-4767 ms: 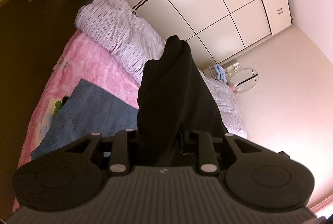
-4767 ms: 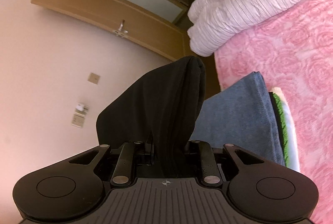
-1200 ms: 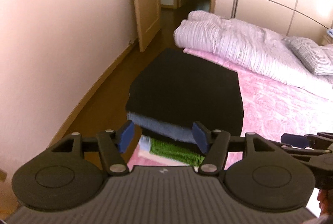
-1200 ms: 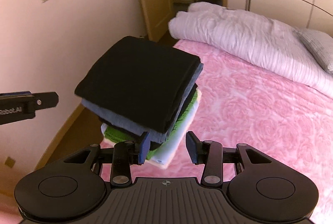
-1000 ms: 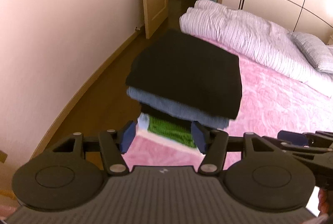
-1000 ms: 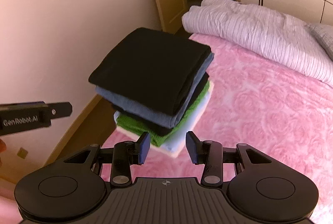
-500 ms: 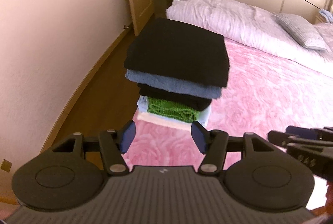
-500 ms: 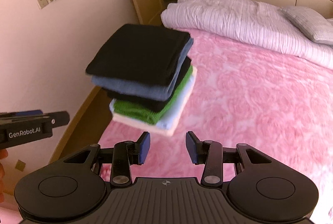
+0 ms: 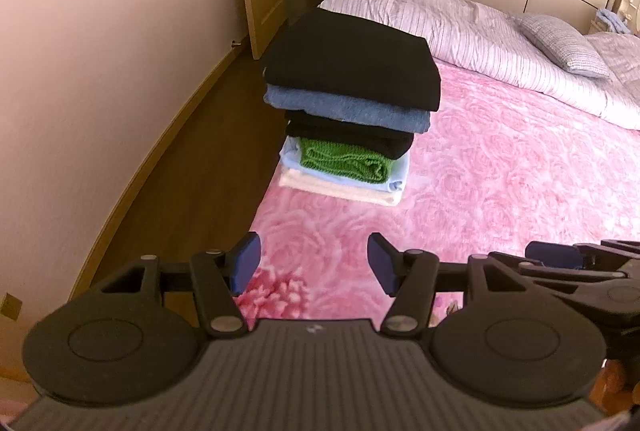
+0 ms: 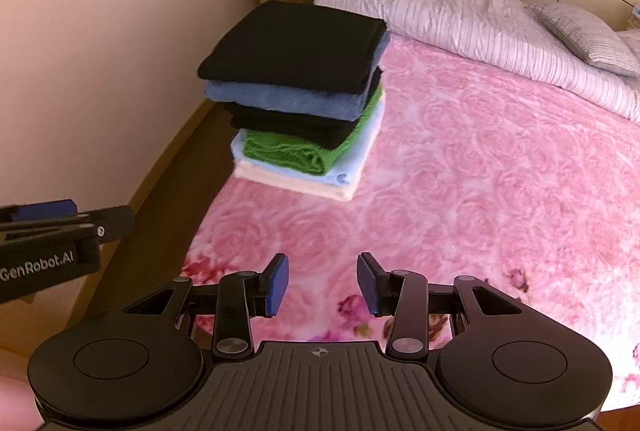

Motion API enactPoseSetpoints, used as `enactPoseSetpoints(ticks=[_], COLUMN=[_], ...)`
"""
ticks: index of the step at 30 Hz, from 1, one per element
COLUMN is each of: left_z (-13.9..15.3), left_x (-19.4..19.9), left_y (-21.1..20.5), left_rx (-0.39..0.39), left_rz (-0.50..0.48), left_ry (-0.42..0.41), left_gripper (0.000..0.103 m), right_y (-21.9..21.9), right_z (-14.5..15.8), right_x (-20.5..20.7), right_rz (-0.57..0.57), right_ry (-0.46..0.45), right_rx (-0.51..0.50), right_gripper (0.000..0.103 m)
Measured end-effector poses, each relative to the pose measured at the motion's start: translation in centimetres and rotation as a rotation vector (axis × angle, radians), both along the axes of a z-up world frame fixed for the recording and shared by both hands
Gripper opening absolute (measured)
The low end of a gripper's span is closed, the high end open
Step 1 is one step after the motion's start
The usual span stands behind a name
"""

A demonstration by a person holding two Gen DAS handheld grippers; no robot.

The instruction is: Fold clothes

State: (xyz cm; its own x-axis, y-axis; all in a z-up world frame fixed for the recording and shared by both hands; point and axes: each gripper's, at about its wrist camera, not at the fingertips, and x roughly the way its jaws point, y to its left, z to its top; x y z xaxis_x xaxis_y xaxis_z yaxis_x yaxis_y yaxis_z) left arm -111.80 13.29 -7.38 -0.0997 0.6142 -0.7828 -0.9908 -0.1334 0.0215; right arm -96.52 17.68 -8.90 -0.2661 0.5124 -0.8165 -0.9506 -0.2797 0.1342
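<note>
Left wrist: my left tool (image 9: 314, 263) spread wide, empty; stack of folded clothes (image 9: 348, 111) sits on pink bed (image 9: 500, 183) near left edge — soft, light, floppy.

Right wrist: right tool (image 10: 322, 285) also parted, empty; I'd pinch folded edges, not loose layers.

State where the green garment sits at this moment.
In both wrist views the green garment lies folded low in the stack of clothes, under a black piece and on a light blue one, at the pink bed's left edge.
</note>
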Motion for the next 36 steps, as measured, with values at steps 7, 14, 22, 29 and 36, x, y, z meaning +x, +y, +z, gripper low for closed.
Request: enactPoseSetpoints(ticks=[7,14,22,29,36], left_z=[0.2,-0.2,-1.2,-1.9,-2.5], left_x=[-1.3,-1.9,-1.7,-0.2,1.0], left_y=[-1.6,-2.2,-1.6,0.3,2.2], left_rx=[0.014,0.022,0.006,-0.009,-0.014], left_rz=[0.010,0.026,0.038,0.017,0.004], left_ry=[-0.012,-0.030,-0.042,-0.041,-0.044], left_gripper=[0.055,0.055,0.055,0.055,0.055], right_y=[-1.5,-1.9,-1.2,0.3,2.6], right_z=[0.0,-0.3,-0.8,-1.3,-1.1], right_x=[-1.1,-1.5,-1.2,0.4,1.5], right_rz=[0.002,0.000,0.001,-0.021,-0.029], right_ry=[-0.013,-0.035,-0.047,-0.038,-0.025], right_rx=[-0.005,-0.006,-0.015,-0.028,-0.025], right_gripper=[0.042,0.042,0.042,0.042,0.042])
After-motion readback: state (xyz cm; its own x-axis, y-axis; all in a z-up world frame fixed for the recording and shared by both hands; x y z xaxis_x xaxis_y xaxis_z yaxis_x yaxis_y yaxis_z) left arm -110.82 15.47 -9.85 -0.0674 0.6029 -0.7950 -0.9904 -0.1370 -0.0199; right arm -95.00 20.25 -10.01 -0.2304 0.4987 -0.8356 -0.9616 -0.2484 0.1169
